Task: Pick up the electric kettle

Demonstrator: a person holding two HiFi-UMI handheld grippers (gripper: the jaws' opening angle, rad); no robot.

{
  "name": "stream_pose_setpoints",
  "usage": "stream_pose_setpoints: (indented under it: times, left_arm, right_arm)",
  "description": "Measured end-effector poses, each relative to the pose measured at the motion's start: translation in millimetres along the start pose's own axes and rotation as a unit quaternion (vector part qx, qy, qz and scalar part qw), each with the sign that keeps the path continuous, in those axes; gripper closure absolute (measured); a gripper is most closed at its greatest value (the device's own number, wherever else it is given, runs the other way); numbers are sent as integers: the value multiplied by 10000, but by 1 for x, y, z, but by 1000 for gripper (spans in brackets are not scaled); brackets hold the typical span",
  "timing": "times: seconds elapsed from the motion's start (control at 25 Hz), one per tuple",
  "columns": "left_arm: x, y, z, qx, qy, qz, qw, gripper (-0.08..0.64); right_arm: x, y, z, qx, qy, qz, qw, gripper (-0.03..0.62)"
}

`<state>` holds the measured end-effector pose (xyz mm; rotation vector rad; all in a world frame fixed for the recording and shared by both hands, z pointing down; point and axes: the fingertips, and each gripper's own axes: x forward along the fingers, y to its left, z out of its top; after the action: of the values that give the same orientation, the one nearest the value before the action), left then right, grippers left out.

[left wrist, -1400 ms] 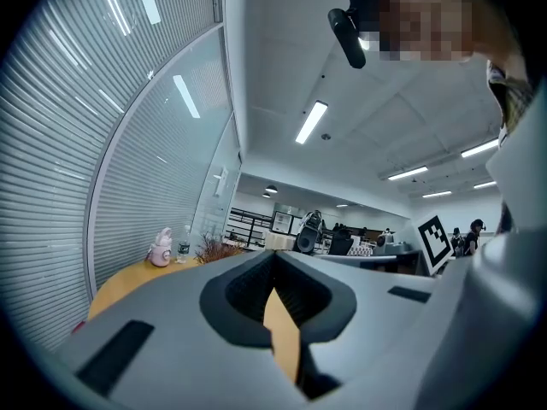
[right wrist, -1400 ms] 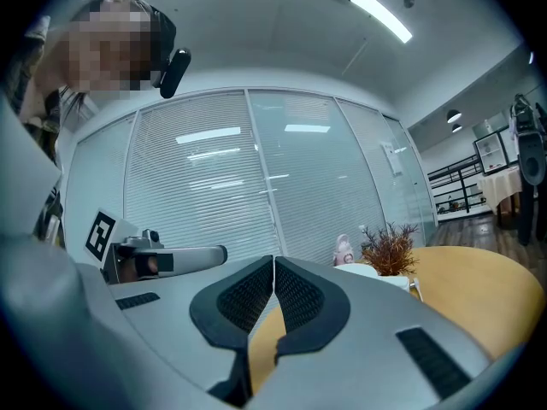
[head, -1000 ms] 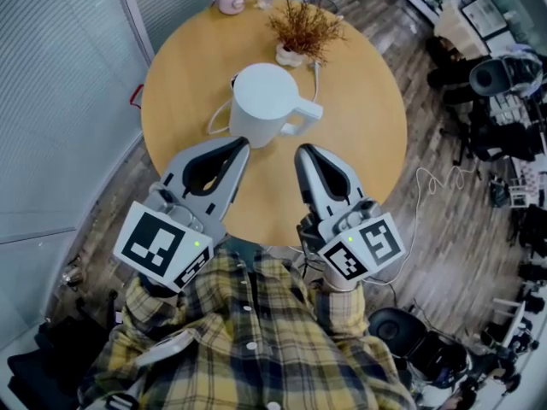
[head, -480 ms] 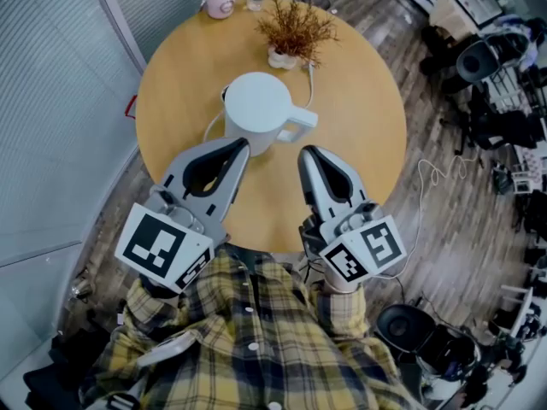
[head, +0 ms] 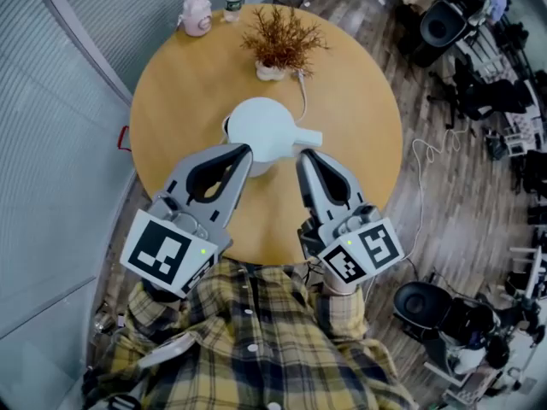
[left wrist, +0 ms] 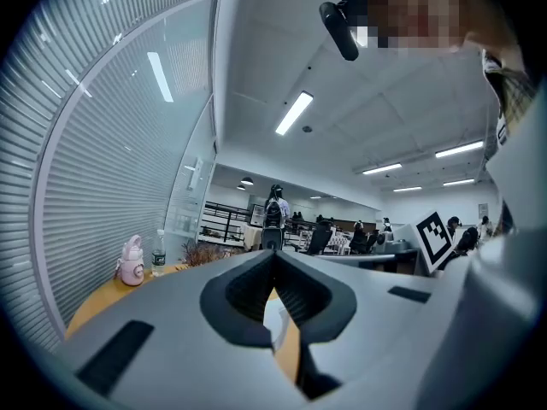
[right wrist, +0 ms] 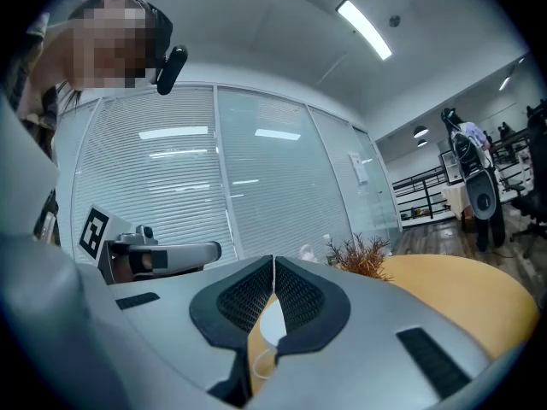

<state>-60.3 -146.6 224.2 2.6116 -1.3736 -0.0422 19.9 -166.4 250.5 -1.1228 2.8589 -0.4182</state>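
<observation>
Our left gripper [head: 242,150] and right gripper [head: 304,155] are both clenched on nothing, just short of the electric kettle [head: 265,131] standing mid-worktop [head: 175,101] straight ahead between them, and its handle [head: 308,137] juts rightward, nearest our right gripper, we judge.

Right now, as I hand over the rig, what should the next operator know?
Left gripper: shut, empty, tip by the electric kettle.
Right gripper: shut, empty, tip near the kettle's handle.
The kettle stands upright on the round table.
Done: nothing gripped yet.
Left: probably open the right gripper, close it on the handle, and lift.
</observation>
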Motion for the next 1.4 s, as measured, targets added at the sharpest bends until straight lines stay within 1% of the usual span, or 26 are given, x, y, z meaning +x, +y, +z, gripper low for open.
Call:
stream_pose_setpoints:
  times: [0.24,0.52,0.72,0.8,1.04,1.4]
  left_arm:
    - [4,27,-5,-69,161,-325,9993,557]
    - [6,29,-8,-146,281,-520,9981,557]
    - [8,30,-9,-114,189,-511,9984,557]
    - [7,30,-11,-176,218,-491,9984,557]
    - [12,33,-16,-214,160,-385,9989,557]
    - [9,40,-25,-230,206,-209,9993,557]
  right_arm:
    - [25,-1,-4,10,-51,-350,9994,558]
    - [22,-2,-5,18,-89,-611,9981,558]
    - [19,-9,-8,-63,-43,-782,9969,557]
    - [17,-11,-10,-93,13,-849,9963,557]
    - [13,-22,-16,-185,150,-947,9952,557]
    - [5,-32,-30,-361,408,-1116,9923,555]
